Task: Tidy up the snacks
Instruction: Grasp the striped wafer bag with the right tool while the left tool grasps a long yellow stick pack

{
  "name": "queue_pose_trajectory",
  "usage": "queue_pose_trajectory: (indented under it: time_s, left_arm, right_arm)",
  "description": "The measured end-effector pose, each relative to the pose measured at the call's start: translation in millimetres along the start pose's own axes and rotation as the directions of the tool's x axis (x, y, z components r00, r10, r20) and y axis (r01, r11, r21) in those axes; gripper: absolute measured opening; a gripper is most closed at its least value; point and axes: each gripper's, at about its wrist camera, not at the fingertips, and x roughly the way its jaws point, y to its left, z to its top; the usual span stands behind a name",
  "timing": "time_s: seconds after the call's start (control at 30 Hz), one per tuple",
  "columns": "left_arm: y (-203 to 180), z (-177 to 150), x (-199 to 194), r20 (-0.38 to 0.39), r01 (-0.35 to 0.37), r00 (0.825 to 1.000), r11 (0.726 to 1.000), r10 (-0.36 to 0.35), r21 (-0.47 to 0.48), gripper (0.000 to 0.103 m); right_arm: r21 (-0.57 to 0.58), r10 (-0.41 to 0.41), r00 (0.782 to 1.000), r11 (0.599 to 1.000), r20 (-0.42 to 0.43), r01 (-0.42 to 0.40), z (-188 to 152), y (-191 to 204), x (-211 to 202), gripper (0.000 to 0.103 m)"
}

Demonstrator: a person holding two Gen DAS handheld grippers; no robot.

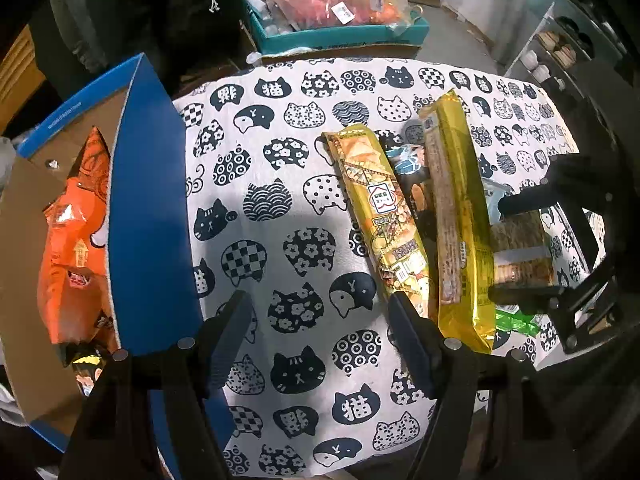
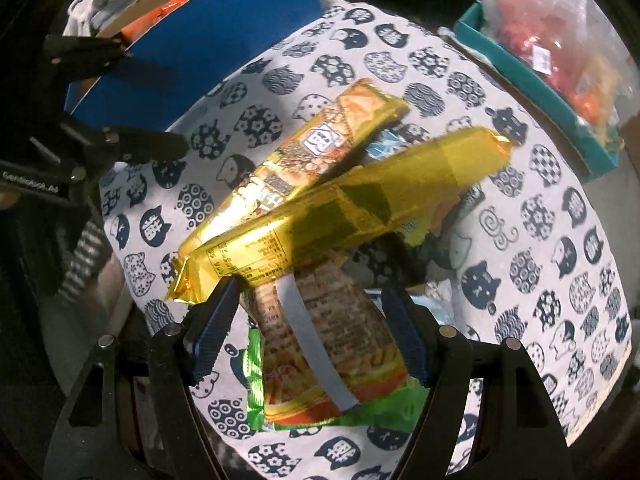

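Cluttered home: cat-print tablecloth (image 1: 304, 216), shoe rack (image 1: 556, 52)

The gold packet (image 2: 344, 204) is covering the top of the green-edged snack pack (image 2: 332, 360). A dark packet (image 1: 412, 176) is lying mostly hidden between two gold packets. Printed text is remaining too small to read.

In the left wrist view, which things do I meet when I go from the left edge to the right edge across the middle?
Orange snack bag in the blue cardboard box → bare cat-print tablecloth → printed gold snack pack → plain gold pack → right gripper.
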Motion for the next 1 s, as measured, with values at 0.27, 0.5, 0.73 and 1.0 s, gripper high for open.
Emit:
queue_pose_trajectory:
  time_s: [0.27, 0.5, 0.73, 1.0]
  left_arm:
    - [0, 5, 17, -0.044, 0.027, 0.999, 0.999, -0.029, -0.043, 0.072]
    - [-7, 12, 24, -0.058, 0.037, 0.998, 0.998, -0.040, -0.055, 0.072]
    - [-14, 23, 33, -0.067, 0.062, 0.995, 0.993, -0.069, -0.101, 0.072]
    - [-25, 35, 52, -0.084, 0.043, 0.995, 0.992, -0.053, -0.123, 0.072]
  right_arm:
    - [-0.106, -0.011, 0.999, 0.994, -0.031, 0.008, -3, 15, 3, 0.077]
    - [-0.178, -0.126, 0.986, 0.978, -0.112, 0.105, -21, 20, 26, 0.075]
    - [-0.022, -0.098, 0.994, 0.995, -0.042, 0.098, -26, -4, 13, 0.058]
    - [0.137, -0.125, 0.992, 0.983, 0.006, 0.123, -42, -35, -10, 0.053]
